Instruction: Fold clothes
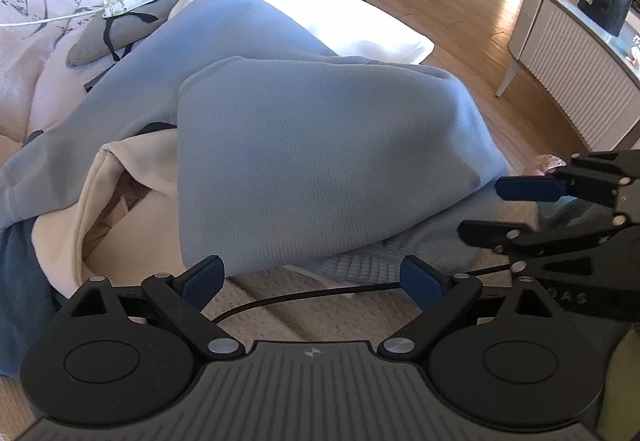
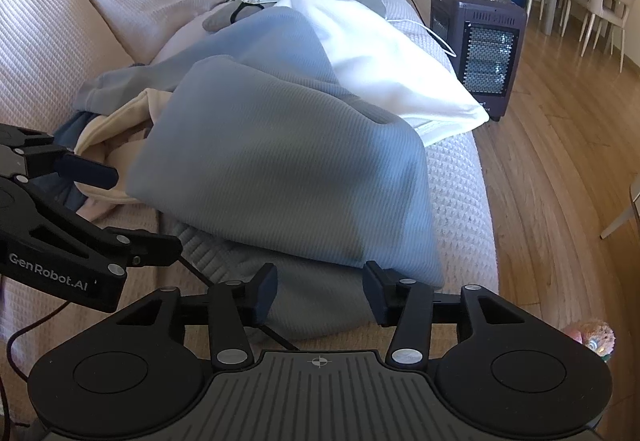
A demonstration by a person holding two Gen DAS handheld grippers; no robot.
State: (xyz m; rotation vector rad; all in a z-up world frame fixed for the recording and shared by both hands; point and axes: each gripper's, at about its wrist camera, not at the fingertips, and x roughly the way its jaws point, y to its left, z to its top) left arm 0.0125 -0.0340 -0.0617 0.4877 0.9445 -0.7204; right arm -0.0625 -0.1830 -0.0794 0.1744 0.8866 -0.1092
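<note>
While both my left tongs (image 1: 312,279) and right tongs (image 2: 320,293) hang open before the blue garment (image 1: 320,145), I judge it soft, limp; pinch its near hem.

Blue garment (image 1: 320,145): soft matt cloth with a fine ribbed knit. Cream garment (image 1: 132,177): smooth fleecy cloth. White cloth (image 2: 392,81): plain, matt. Sofa cover (image 2: 460,201): quilted, waffle-textured fabric. Left gripper (image 1: 312,281) and right gripper (image 2: 320,297): matt black plastic, shiny metal pivots, dark blue pads. Floor (image 1: 460,13): glossy wood planks.
</note>
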